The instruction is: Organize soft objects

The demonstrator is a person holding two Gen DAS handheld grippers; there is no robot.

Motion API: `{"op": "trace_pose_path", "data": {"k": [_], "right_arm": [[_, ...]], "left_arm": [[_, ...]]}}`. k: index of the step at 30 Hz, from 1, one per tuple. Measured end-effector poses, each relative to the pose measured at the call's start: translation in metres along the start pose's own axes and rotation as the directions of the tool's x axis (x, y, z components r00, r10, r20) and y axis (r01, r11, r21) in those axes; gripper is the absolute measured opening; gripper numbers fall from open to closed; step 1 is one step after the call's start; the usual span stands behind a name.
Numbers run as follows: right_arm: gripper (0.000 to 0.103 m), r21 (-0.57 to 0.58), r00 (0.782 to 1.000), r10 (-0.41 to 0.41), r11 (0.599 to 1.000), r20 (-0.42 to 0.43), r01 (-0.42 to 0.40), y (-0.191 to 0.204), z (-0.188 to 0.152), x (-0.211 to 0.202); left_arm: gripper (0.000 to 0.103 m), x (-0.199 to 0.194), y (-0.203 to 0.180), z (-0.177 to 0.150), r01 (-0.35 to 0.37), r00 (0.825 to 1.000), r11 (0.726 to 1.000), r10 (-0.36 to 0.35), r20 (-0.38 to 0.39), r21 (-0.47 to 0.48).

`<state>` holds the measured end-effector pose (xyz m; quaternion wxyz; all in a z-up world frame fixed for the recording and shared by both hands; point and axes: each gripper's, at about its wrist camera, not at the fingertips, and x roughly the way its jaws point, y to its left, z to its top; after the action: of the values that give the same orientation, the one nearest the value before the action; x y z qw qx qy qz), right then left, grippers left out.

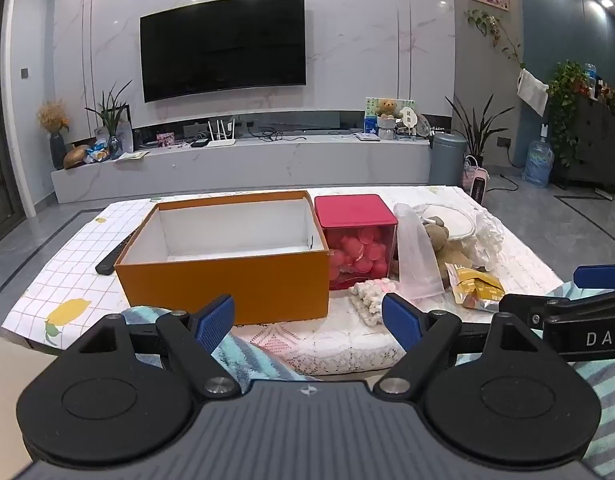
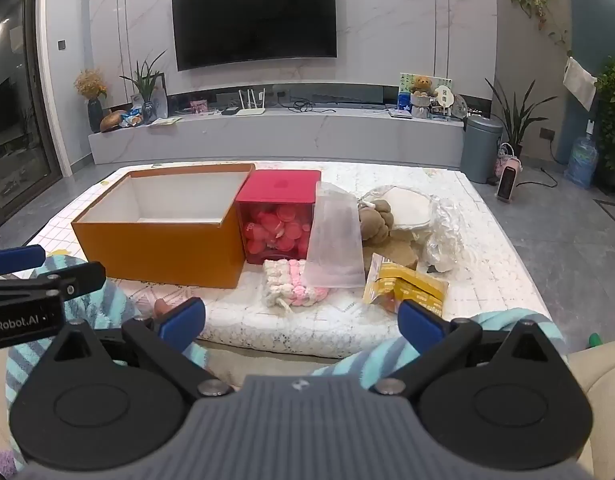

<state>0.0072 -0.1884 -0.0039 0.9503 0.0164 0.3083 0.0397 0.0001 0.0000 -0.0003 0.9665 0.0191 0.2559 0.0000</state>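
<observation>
Orange box (image 1: 223, 264) sits near the table's (image 1: 67, 276) left edge, TV (image 1: 223, 44) on the marble wall behind; left gripper (image 1: 307, 320) and right gripper (image 2: 301, 320) both gape wide, holding nothing.

One orange box (image 2: 159, 240); one red box (image 2: 277, 216); two tools (image 1: 307, 320)

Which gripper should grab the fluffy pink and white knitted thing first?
Probably the right gripper: the knitted piece lies just ahead, between its open jaws. From the left gripper, also open, it sits off toward the right finger.
</observation>
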Motion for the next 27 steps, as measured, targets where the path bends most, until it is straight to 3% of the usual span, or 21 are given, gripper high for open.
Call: {"op": "trace_pose_path", "data": {"k": [13, 27], "right_arm": [[0.100, -0.001, 1.000, -0.012, 1.000, 0.009, 0.012, 0.0000, -0.0012, -0.0002], [0.100, 0.004, 1.000, -0.017, 1.000, 0.006, 0.017, -0.0005, -0.0023, -0.0018]], "left_arm": [[0.097, 0.0081, -0.0048, -0.0044, 0.005, 1.000, 1.000, -0.005, -0.019, 0.005], [0.075, 0.0063, -0.0030, -0.0048, 0.040, 0.999, 0.999, -0.040, -0.036, 0.011]]}}
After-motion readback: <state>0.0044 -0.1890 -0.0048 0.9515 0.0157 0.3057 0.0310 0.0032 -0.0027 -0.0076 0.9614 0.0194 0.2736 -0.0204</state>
